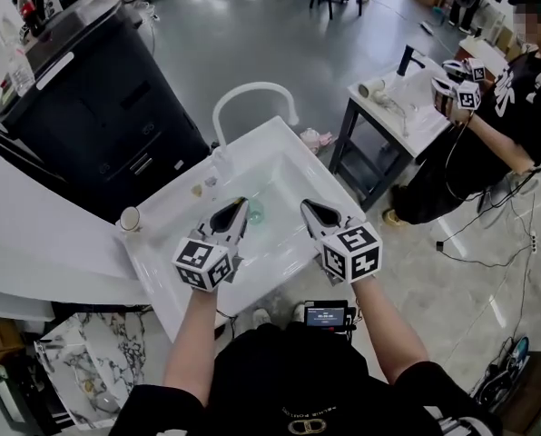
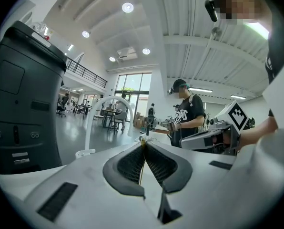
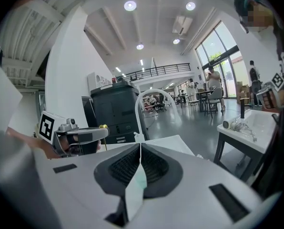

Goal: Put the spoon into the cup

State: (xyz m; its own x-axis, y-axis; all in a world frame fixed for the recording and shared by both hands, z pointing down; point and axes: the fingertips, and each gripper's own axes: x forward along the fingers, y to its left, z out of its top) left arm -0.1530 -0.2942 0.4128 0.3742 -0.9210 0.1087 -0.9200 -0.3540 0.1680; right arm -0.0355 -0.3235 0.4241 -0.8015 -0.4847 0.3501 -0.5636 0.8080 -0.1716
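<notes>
Head view showed us both tools held over a white sink (image 1: 284, 163). Our left hand-held gripper (image 1: 240, 204) was clamped on a thin gold spoon (image 2: 142, 142), its tip poking just past the jaws. Our right hand-held gripper (image 1: 305, 206) had its jaws pressed together. A small cup (image 1: 130, 218) stood on the sink's left rim, apart from the spoon.

We find open room above the sink basin (image 1: 289, 175). The arched faucet (image 1: 252, 86) blocks its far edge, a cup (image 1: 130, 218) occupies the left rim, and the black machine (image 1: 98, 107) stands behind.
</notes>
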